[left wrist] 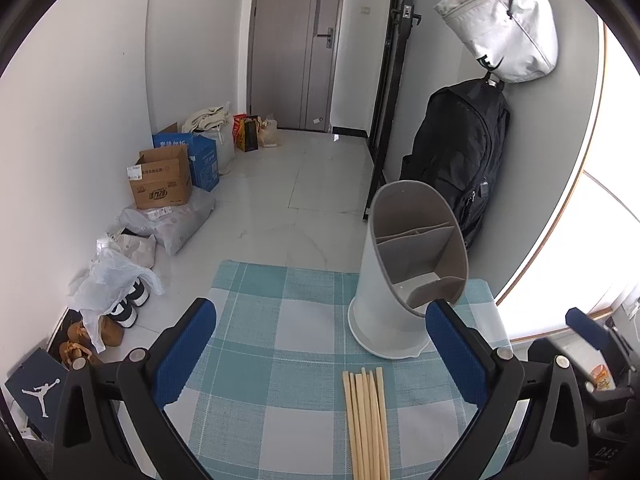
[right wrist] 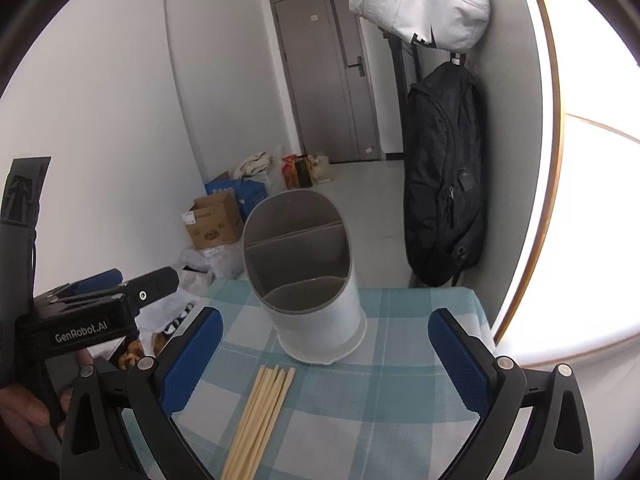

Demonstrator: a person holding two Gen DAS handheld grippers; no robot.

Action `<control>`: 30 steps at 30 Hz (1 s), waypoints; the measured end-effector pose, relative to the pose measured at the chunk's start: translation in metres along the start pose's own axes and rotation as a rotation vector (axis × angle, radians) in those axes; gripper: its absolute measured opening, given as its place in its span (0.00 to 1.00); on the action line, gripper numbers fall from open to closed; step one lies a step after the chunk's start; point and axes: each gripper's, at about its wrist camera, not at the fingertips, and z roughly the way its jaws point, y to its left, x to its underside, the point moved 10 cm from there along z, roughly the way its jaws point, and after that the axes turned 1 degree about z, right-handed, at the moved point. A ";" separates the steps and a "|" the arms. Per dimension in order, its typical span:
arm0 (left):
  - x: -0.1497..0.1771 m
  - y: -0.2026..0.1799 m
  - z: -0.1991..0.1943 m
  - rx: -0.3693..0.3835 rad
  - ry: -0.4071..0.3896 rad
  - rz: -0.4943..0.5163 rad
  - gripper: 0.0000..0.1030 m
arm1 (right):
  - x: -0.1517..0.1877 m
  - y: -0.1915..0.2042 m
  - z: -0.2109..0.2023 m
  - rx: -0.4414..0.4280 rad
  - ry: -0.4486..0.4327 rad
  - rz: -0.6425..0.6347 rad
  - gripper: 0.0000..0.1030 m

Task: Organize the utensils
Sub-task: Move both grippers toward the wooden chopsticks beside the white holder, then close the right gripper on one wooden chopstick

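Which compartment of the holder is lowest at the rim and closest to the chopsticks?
The front compartment of the holder: its rim dips lowest and faces the chopsticks. The others sit behind the dividers, under the taller back wall.

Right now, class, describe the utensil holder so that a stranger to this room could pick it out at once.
Find the small table with the teal-and-white checked cloth. Toward its far edge stands the utensil holder, just beyond a bundle of pale wooden chopsticks lying flat. It is the only upright thing there: a white cylinder with a slanted open top and grey inner dividers.
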 end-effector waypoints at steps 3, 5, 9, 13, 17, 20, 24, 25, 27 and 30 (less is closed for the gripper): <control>0.006 0.013 0.007 -0.005 0.037 -0.031 0.99 | 0.010 0.006 0.010 -0.045 0.055 0.015 0.96; 0.010 0.020 0.012 -0.005 0.064 -0.045 0.99 | 0.018 0.011 0.019 -0.075 0.088 0.034 0.94; 0.017 0.033 0.018 -0.018 0.099 -0.065 0.99 | 0.043 0.022 0.041 -0.130 0.229 0.071 0.82; 0.024 0.049 0.024 -0.015 0.137 -0.095 0.99 | 0.070 0.037 0.064 -0.172 0.358 0.115 0.70; 0.031 0.064 0.031 -0.022 0.172 -0.119 0.99 | 0.094 0.047 0.080 -0.158 0.520 0.132 0.43; 0.035 0.074 0.036 -0.018 0.200 -0.140 0.99 | 0.105 0.045 0.088 -0.123 0.574 0.167 0.39; 0.041 0.080 0.043 -0.006 0.234 -0.160 0.99 | 0.112 0.038 0.101 -0.031 0.583 0.081 0.33; 0.042 0.081 0.044 -0.005 0.240 -0.161 0.99 | 0.111 0.036 0.103 0.001 0.593 0.056 0.33; 0.044 0.082 0.045 -0.004 0.252 -0.156 0.99 | 0.114 0.022 0.113 0.062 0.610 0.021 0.32; 0.047 0.083 0.045 0.005 0.266 -0.155 0.99 | 0.115 0.024 0.123 0.086 0.617 0.011 0.29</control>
